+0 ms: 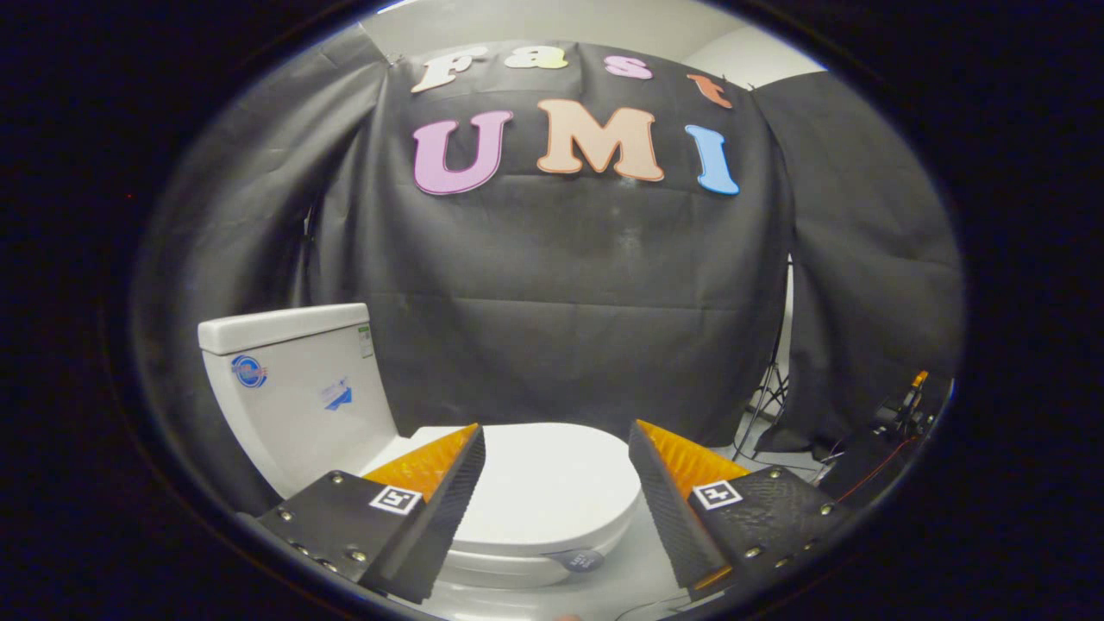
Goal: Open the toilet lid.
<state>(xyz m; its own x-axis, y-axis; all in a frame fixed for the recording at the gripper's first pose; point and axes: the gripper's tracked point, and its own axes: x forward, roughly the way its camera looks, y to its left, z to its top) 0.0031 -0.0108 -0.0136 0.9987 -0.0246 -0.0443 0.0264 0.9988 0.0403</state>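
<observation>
A white toilet stands below and ahead of me, its lid (pixel 552 483) lying flat and closed over the seat. The white tank (pixel 293 388) rises behind the lid, off to the left of my left finger. My gripper (pixel 556 444) hovers above the lid, open wide, with nothing between its fingers. The lid's rounded front rim curves toward the right finger (pixel 664 500), and a small dark sticker (pixel 580 561) sits on the seat edge between the fingers. The left finger (pixel 453 496) covers the lid's rear left part.
Black cloth walls close off the space behind and beside the toilet. A tripod leg with cables (pixel 768 397) stands on the pale floor to the right, beside dark equipment (pixel 897 423) with an orange part.
</observation>
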